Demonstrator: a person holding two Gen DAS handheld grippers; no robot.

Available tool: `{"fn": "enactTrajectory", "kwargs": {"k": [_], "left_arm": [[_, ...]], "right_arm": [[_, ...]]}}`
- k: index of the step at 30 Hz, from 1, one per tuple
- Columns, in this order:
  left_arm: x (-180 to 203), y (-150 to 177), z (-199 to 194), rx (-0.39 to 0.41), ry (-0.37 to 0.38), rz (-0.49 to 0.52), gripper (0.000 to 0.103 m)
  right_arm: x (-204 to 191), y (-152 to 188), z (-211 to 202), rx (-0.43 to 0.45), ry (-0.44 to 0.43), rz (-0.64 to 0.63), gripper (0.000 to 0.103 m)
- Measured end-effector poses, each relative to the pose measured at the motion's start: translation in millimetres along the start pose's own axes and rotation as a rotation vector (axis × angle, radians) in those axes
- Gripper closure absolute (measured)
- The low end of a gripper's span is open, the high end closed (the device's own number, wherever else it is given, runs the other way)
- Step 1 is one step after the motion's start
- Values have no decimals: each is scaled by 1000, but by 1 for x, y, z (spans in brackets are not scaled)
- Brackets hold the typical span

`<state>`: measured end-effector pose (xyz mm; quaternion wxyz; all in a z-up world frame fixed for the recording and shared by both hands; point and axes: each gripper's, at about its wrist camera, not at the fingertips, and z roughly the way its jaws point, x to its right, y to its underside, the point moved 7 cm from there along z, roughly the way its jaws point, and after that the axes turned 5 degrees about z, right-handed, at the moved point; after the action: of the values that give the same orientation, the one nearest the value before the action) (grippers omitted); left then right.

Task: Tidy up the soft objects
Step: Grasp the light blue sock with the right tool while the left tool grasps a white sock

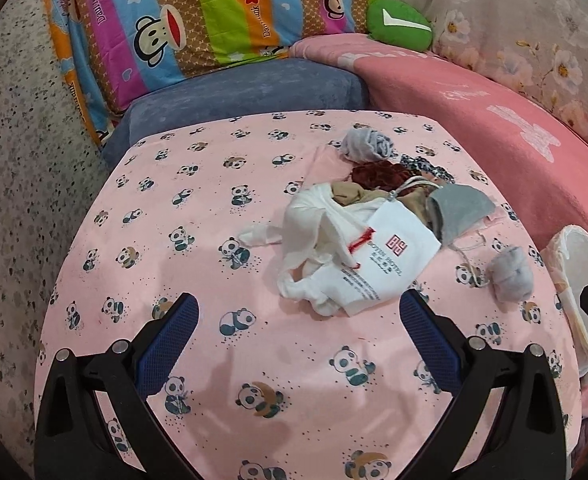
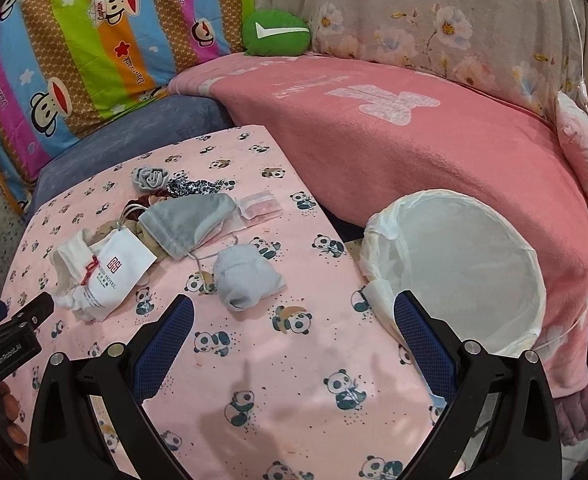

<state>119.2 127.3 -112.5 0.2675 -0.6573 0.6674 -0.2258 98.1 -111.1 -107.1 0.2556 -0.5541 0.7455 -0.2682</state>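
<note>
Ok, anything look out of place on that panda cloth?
Just the unsorted heap: clothes and pouches tangled together. One rolled grey sock lies loose, apart from it. The white hamper holds nothing visible.

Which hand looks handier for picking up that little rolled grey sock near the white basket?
Probably the right gripper: open, with the rolled grey sock just ahead and the white basket beside it. The left gripper faces the white pouch.

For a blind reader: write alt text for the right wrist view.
The open right claw hovers over a pink panda-print cloth, with a rolled grey sock just ahead and a round white mesh basket to its right.
</note>
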Motion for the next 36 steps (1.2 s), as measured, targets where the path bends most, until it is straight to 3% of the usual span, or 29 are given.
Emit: {"fn": "enactTrajectory", "kwargs": {"k": [7,15,18,19,20,23,25,29,36], "left_arm": [[-20,-20,28,-10,29,-57,7],[-16,-41,58,-22,65,-56,9],[-14,-41,66,-42,103,-59,22],[-14,-40,68,-49,120,-63,27],[-12,-39,69,-59,142,-65,40],[-8,-37,72,-73,182,-67,65],[-6,-36,67,-68,193,-58,82],[-1,-39,51,-36,197,-38,89],[18,-53,5,42,229,-1,89]], "right_arm": [[-23,-9,32,-19,-32,5,5],[-43,-11,68,-50,-34,-27,5],[-46,-7,82,-78,-30,-34,15],[-46,-5,86,-93,-30,-34,24],[-46,-2,91,-109,-31,-32,32],[-44,6,100,-143,-32,-17,53],[-41,9,98,-145,-58,5,57],[-40,11,88,-147,-81,11,64],[-38,6,49,-103,-129,19,65]]}}
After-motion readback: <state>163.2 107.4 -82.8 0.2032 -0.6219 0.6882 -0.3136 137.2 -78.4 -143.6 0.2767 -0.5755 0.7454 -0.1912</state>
